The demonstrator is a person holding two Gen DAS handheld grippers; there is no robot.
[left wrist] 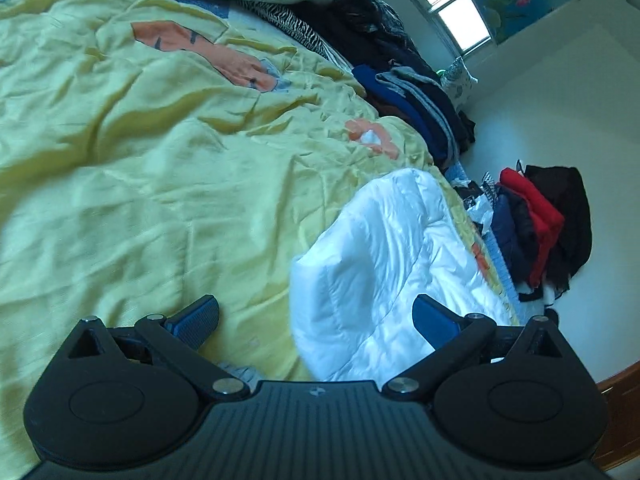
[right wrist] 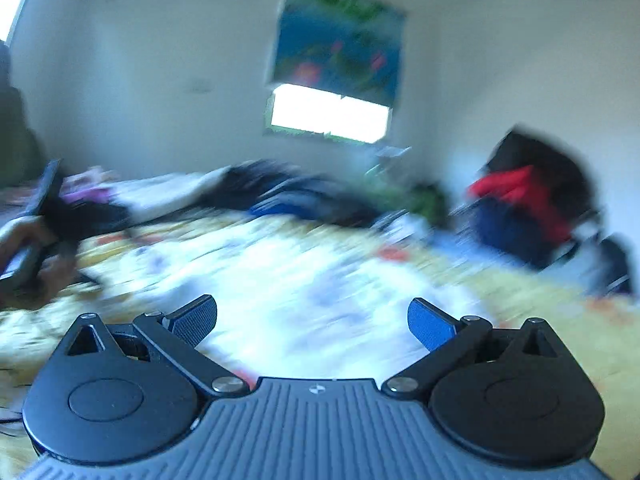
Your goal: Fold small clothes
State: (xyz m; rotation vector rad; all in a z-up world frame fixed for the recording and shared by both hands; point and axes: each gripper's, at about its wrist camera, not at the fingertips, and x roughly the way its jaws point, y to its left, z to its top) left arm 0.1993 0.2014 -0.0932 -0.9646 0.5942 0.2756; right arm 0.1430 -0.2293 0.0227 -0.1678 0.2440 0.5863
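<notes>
Both tools are empty, with their jaws spread wide. The left gripper (left wrist: 316, 316) hovers low over the bed, and the white, shiny quilted garment (left wrist: 384, 272) lies just ahead of it and toward its right finger, one rounded edge nearest the tool. That looks like the piece to be folded. The right gripper (right wrist: 312, 320) sits above a pale, heavily smeared patch which may be the same garment; the blur hides its outline, so I cannot tell.

The main risk, as I judge it, is a slippery, puffy fabric: a pinch on the top layer alone would let the fold slide open. A pinch set too deep could also catch the crumpled yellow bedspread with orange patches (left wrist: 140, 168) underneath and drag it along.

To the left of the left gripper the bedspread lies open, giving fair room to spread and fold. To its right the bed edge is close behind the garment, so cloth pushed that way could slip off. Farther ahead, a row of dark folded clothes (left wrist: 416, 96) lines the far side, and a red and black heap (left wrist: 544, 224) sits against the wall.
</notes>
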